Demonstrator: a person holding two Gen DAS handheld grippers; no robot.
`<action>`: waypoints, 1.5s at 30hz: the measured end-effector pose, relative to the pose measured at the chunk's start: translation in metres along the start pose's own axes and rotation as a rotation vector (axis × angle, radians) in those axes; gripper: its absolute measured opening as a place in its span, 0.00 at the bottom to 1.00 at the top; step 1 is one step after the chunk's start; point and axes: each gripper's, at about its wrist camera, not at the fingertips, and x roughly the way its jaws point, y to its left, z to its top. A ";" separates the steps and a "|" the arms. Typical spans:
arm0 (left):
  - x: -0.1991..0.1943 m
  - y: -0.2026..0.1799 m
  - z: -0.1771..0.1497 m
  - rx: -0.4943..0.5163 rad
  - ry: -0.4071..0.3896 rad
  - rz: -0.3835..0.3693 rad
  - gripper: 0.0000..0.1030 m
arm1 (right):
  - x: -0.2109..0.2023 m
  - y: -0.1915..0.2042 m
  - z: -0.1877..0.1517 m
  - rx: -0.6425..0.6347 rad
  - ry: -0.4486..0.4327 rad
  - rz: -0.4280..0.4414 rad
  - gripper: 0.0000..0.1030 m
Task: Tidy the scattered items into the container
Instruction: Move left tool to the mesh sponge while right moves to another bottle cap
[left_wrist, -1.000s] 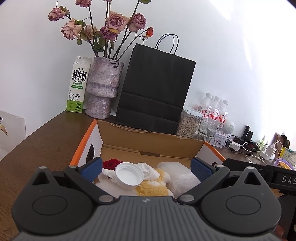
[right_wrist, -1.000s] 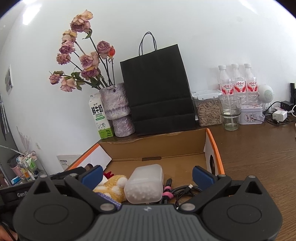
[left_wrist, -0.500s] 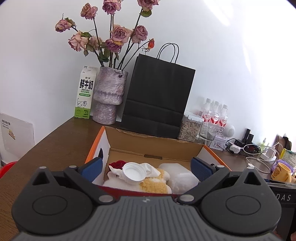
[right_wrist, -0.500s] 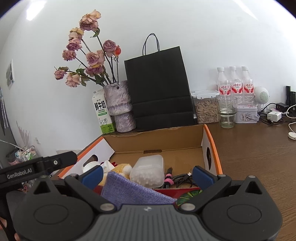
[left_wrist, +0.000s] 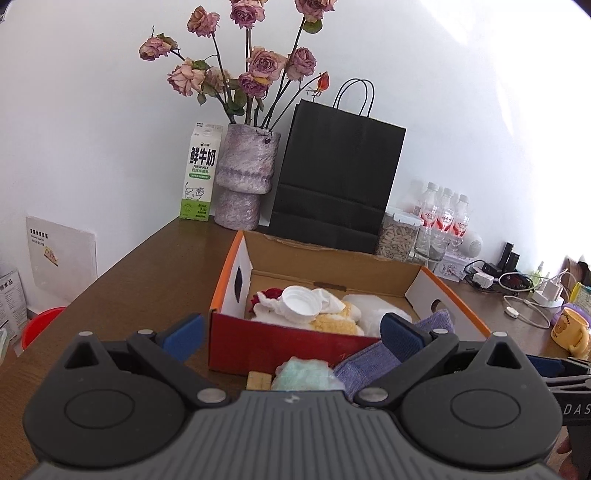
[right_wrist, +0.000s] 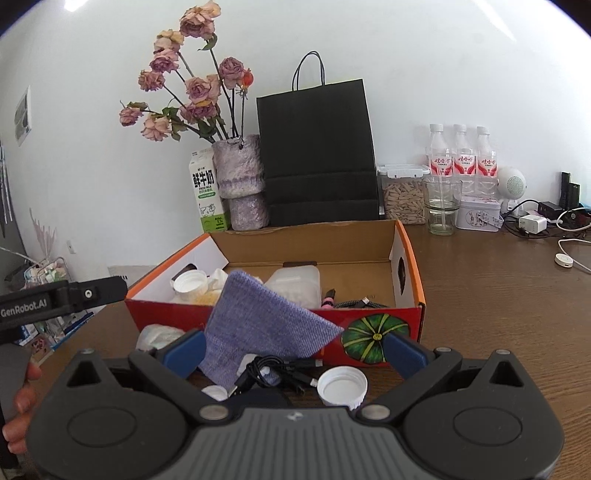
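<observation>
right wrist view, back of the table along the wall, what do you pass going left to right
milk carton → vase of roses → black paper bag → jar of seeds → glass → tin → small white speaker

Matt corrugated cardboard box (right_wrist: 369, 243) with a glossy red printed front; woven purple cloth (right_wrist: 258, 321) — coarse weave; smooth white plastic cap (right_wrist: 341, 386); wood-grain table (right_wrist: 498, 295) — slight sheen.
</observation>
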 end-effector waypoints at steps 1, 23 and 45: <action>-0.001 0.001 -0.003 0.011 0.018 0.011 1.00 | -0.001 0.002 -0.003 -0.009 0.013 -0.006 1.00; 0.002 0.013 -0.030 0.062 0.152 0.068 1.00 | 0.006 0.008 -0.023 -0.043 0.131 -0.094 1.00; 0.059 -0.020 -0.024 0.124 0.195 0.047 1.00 | 0.070 -0.023 -0.018 -0.064 0.201 -0.165 0.81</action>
